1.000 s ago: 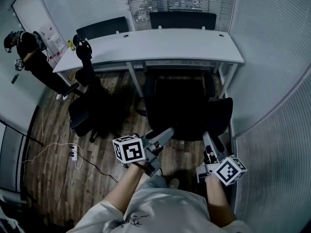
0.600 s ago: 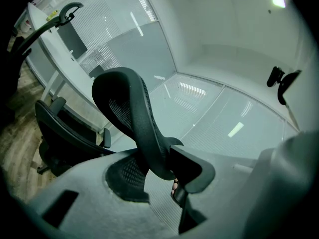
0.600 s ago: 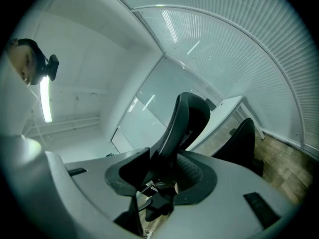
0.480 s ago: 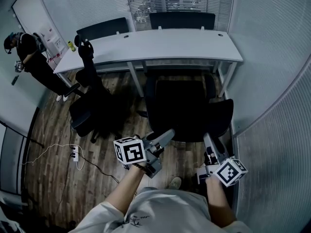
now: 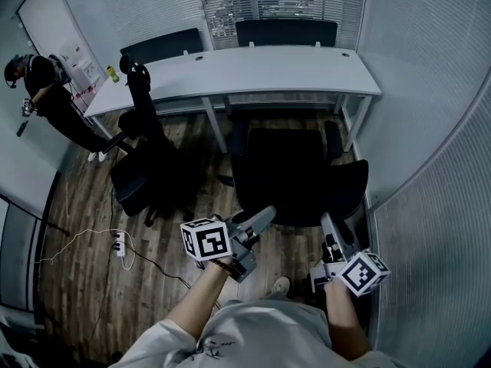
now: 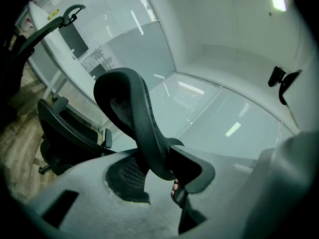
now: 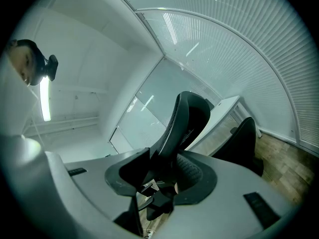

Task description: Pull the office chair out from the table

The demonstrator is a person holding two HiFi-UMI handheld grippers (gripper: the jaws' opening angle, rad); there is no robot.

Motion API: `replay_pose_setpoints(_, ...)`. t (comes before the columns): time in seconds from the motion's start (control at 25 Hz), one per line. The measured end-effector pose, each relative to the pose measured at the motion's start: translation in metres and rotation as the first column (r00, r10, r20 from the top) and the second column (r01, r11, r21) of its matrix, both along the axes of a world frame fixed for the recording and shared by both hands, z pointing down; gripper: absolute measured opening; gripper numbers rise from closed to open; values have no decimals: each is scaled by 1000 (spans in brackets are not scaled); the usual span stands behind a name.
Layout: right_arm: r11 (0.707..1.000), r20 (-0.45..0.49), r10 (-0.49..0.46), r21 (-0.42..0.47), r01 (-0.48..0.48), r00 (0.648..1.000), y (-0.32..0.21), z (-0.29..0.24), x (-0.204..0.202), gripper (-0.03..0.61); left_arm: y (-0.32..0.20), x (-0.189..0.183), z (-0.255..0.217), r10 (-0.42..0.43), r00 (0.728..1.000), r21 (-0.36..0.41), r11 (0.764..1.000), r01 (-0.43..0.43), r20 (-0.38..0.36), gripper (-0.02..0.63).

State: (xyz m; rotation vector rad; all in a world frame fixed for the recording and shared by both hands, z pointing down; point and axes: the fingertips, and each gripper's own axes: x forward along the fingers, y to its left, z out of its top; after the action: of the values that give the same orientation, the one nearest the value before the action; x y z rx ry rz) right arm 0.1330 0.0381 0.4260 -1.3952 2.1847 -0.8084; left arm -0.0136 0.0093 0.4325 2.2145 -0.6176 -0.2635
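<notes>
**A:** Where does the office chair (image 5: 288, 171) stand?

**B:** Just in front of the white table (image 5: 261, 71), at its right half; the seat faces the table and the armrests lie close to the table's legs; the backrest (image 6: 130, 103) is turned toward the person who holds the tools.

**A:** And the tools?

**B:** The left gripper (image 5: 265, 213) pinches the backrest's rim on the left side; in the left gripper view the black curved frame runs between the two jaws and both press on it. The right gripper (image 5: 328, 221) does the same on the right side (its own view shows the mesh and frame wedged between the jaws); both point roughly level, toward the table.

**A:** Anything else around?

**B:** A second office chair (image 5: 142, 159) with a headrest stands to the left, beside the table's left end; two more chair backs (image 5: 285, 31) show behind the table's far edge; another person (image 5: 50, 90) in dark clothes stands at the far left; a power strip (image 5: 116, 241) with a white cable lies on the wooden floor (image 5: 84, 198), well apart from the gripped chair.
</notes>
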Motion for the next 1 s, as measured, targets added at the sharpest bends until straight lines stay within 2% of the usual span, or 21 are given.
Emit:
replay_pose_setpoints(0.24, 1000, -5, 16, 0, -16, 1000, 29, 0, -20, 141, 27, -19, 0, 9, 1000, 4, 1000, -9, -7, 133)
replay_pose_setpoints(0.4, 1000, -5, 26, -9, -26, 1000, 31, -2, -14, 141, 29, -14, -2, 12, 1000, 0, 1000, -12, -6, 133)
replay_pose_setpoints(0.6, 999, -9, 44, -9, -44, 999, 64, -1, -33, 140, 60, -32, -1, 27, 1000, 4, 1000, -27, -16, 133)
replay_pose_setpoints(1.0, 999, 6, 54, -1, -54, 999, 86, -10, -34, 141, 81, -33, -10, 38, 999, -5, 999, -38, -26, 132)
